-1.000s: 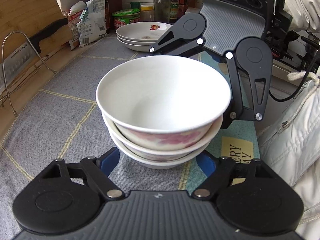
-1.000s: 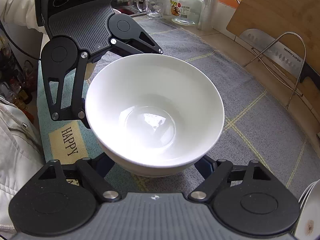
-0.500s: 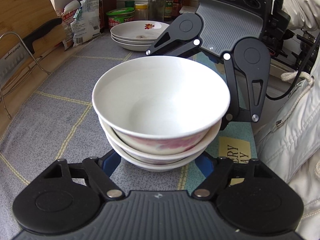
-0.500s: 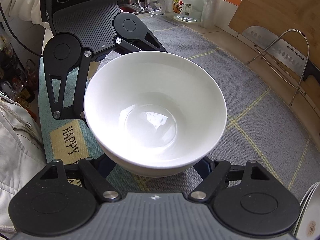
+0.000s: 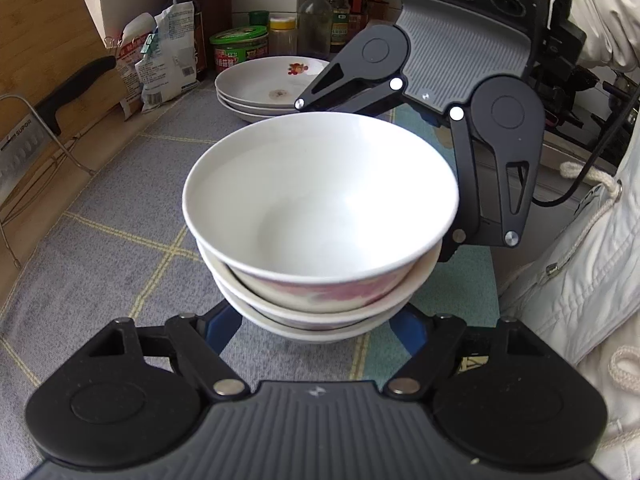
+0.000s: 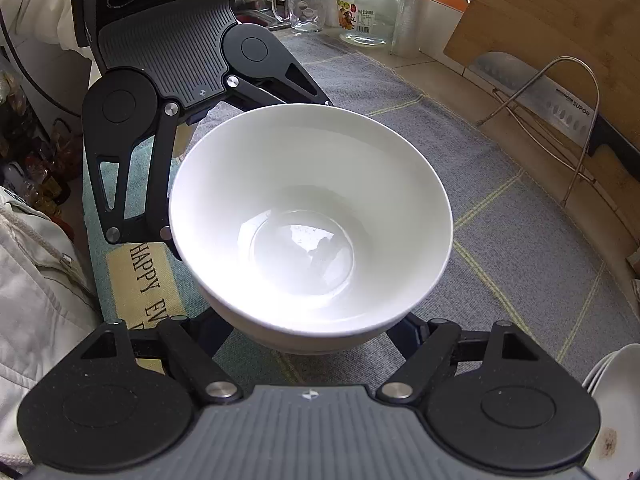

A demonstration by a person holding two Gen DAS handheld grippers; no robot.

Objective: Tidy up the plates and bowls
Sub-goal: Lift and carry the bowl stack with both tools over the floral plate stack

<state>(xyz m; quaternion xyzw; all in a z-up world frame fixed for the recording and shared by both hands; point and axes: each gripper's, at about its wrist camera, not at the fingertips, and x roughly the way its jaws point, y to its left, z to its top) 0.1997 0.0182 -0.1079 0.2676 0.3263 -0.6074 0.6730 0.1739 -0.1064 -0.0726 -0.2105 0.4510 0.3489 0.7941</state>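
Observation:
Three nested white bowls (image 5: 320,208) with pink flowers on the sides stand stacked on the grey checked mat (image 5: 120,208). My left gripper (image 5: 316,322) has its blue pads (image 5: 222,328) pressed on either side of the lowest bowl. From the opposite side my right gripper (image 6: 312,336) clamps the same stack, and in its view only the white inside of the top bowl (image 6: 312,216) shows. The two grippers face each other across the bowls. The foot of the stack is hidden, so I cannot tell whether it touches the mat.
A stack of shallow plates (image 5: 272,88) sits further back, with jars, bottles and a food bag behind. A wire rack with a cleaver (image 5: 24,152) and a wooden board line one side. A glass mug (image 6: 304,8) and jar (image 6: 368,8) stand far off. A white jacket (image 5: 580,280) is close.
Both pairs of fingers have drawn in slightly against the lowest bowl. In the left wrist view the mat and rack have slid away a little while the stack keeps its place between the fingers.

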